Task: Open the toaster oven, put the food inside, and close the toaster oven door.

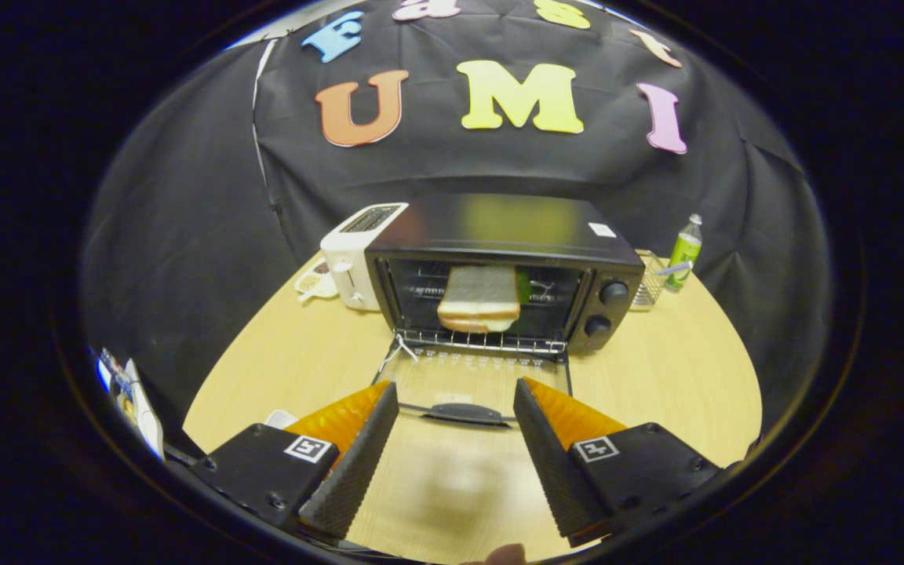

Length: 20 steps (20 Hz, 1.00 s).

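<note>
A black toaster oven [499, 235] stands at the back of the round wooden table [672, 377]. Its glass door [472, 377] lies folded down flat toward me, with the dark handle [468, 413] at its near edge. A sandwich [481, 298] of pale bread rests on the wire rack [483, 342] inside the oven's mouth. My gripper [456, 400] is open, its two fingers spread wide with nothing between them. The door handle sits just ahead of the fingertips, in the gap between them.
A white toaster [354, 255] stands against the oven's left side, with a small dish [312, 279] beside it. A green bottle [684, 253] and a wire holder [648, 286] stand to the oven's right. Some papers [129, 396] lie off the table's near left.
</note>
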Tool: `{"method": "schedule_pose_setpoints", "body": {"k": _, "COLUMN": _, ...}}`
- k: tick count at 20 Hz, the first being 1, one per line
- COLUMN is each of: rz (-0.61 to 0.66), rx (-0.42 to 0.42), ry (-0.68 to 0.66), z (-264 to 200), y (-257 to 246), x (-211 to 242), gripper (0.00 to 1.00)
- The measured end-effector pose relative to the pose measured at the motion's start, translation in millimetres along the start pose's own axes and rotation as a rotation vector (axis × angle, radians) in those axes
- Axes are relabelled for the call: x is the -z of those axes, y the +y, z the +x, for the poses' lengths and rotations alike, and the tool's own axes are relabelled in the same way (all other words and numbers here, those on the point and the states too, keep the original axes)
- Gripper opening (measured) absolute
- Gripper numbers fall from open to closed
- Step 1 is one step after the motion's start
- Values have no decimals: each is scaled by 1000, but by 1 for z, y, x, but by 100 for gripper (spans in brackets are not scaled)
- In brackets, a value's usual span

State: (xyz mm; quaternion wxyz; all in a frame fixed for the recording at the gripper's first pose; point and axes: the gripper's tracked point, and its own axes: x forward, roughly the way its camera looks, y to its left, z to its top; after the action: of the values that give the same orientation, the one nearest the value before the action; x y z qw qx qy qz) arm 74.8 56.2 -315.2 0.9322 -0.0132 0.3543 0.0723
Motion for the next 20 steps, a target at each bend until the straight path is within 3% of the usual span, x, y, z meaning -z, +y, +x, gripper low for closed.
{"method": "schedule_pose_setpoints", "body": {"k": 12, "rz": 65, "rx": 40, "ry": 132, "z": 72, "y": -4, "x": 93, "gripper": 97}}
{"method": "schedule_pose_setpoints", "body": {"k": 20, "rz": 113, "rx": 118, "ry": 161, "z": 104, "y": -15, "x": 110, "gripper": 97}}
